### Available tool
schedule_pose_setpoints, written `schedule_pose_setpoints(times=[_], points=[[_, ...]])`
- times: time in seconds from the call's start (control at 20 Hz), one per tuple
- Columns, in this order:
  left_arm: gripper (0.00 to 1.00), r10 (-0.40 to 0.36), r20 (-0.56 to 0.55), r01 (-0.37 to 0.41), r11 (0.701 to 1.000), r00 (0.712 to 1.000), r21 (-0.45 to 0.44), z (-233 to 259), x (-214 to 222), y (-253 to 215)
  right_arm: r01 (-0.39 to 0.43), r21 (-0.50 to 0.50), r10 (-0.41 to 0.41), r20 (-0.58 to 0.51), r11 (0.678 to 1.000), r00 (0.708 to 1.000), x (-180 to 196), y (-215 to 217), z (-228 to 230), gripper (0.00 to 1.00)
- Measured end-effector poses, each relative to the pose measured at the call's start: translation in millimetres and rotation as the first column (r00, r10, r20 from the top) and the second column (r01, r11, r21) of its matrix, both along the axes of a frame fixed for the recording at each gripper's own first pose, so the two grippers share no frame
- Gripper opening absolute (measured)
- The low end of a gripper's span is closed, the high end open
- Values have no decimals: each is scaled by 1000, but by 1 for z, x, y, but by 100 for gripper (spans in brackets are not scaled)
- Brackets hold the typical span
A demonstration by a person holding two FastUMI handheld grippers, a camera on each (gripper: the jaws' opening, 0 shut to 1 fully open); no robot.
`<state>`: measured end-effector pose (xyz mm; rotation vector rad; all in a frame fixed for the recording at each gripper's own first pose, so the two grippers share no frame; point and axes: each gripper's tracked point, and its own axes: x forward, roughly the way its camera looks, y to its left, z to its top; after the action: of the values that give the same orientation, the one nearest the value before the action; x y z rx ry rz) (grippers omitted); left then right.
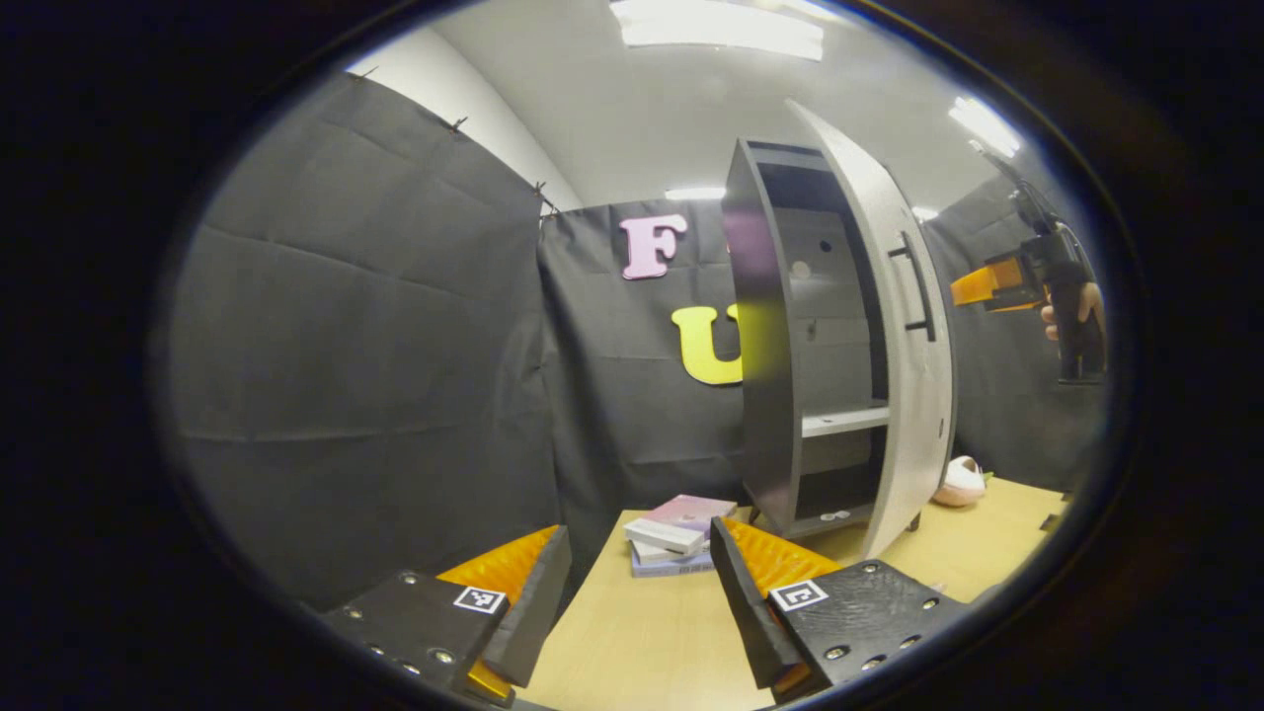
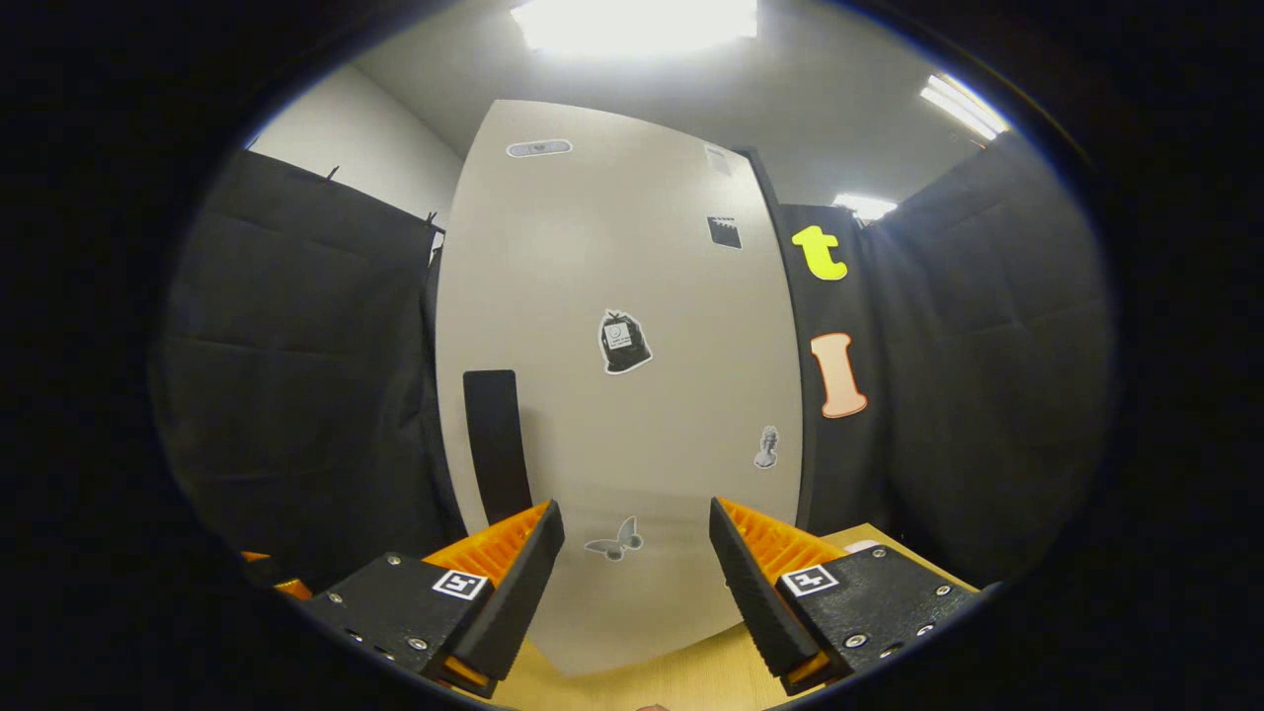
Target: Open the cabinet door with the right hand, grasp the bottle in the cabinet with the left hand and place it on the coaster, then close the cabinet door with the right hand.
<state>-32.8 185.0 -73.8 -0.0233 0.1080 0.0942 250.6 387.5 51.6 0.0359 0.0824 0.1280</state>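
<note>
While the cabinet door [image 1: 913, 326] stands swung open, the left tool [image 1: 640, 592] hangs above the wooden worktop [image 1: 642, 642], jaws wide, nothing between them. Left gripper view: dark cabinet [image 1: 765, 346] upright on the worktop, pale door hinged out on the right side, black bar handle [image 1: 918, 286] on its outer face. Inside, one light shelf [image 1: 844, 422] about halfway down; the back panel has small holes. No bottle can be made out on the shelf or in the lower compartment; two small pale discs [image 1: 834, 515] lie on the cabinet floor, too small to identify. A stack of books [image 1: 676, 533] sits on the worktop just left of the cabinet foot, top one pinkish, spine text unreadable. A pale pink rounded object [image 1: 960, 482] lies on the worktop behind the door, near the far wall. The right tool [image 1: 978, 286] is in the air to the right of the door, apart from the handle, held by a hand [image 1: 1071, 308].

Right gripper view: right tool [image 2: 637, 563] faces the door [image 2: 612, 395] close up, jaws wide, gripping nothing. Handle [image 2: 494, 444] sits left of the left finger, not between the jaws. Door carries stickers: a black bag-shaped one [image 2: 624, 342] mid-panel, a butterfly [image 2: 614, 541] low down, a small figure [image 2: 766, 446] at right, a black clapperboard shape [image 2: 724, 231] and a grey oval [image 2: 539, 148] near the top; any print is illegible.

Room: black cloth walls, white ceiling with strip lights [image 2: 637, 22], light wood worktop [image 2: 691, 681].
</note>
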Motion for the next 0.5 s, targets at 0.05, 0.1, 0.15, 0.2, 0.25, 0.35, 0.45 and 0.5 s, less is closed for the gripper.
schedule_pose_setpoints(times=[0.05,0.1,0.15,0.2,0.25,0.35,0.45,0.5], points=[[81,-4,0,4,1000,1000,-8,1,1,-2,-5,-13,5,0,1000,1000,-2,1,-3,93],[86,-9,1,9,1000,1000,-17,3,2,-5,-10,-26,10,-3,1000,1000,-5,2,-5,93],[81,-16,3,16,1000,1000,-22,5,2,-8,-14,-38,14,-6,999,1000,-10,2,-8,93],[86,-24,8,24,1000,1000,-17,9,4,-11,-16,-50,16,-8,999,1000,-14,0,-10,93],[81,-29,10,30,1000,1000,-4,12,6,-14,-22,-60,21,-6,998,1000,-17,-2,-9,93],[81,-35,15,34,999,999,19,19,8,-24,-26,-78,26,6,997,1000,-26,-13,-8,93],[81,-37,26,36,999,999,24,28,12,-39,-24,-88,25,19,996,1000,-33,-29,-7,93],[81,-38,31,37,999,999,20,32,14,-49,-24,-87,26,22,996,999,-36,-38,-7,93]])
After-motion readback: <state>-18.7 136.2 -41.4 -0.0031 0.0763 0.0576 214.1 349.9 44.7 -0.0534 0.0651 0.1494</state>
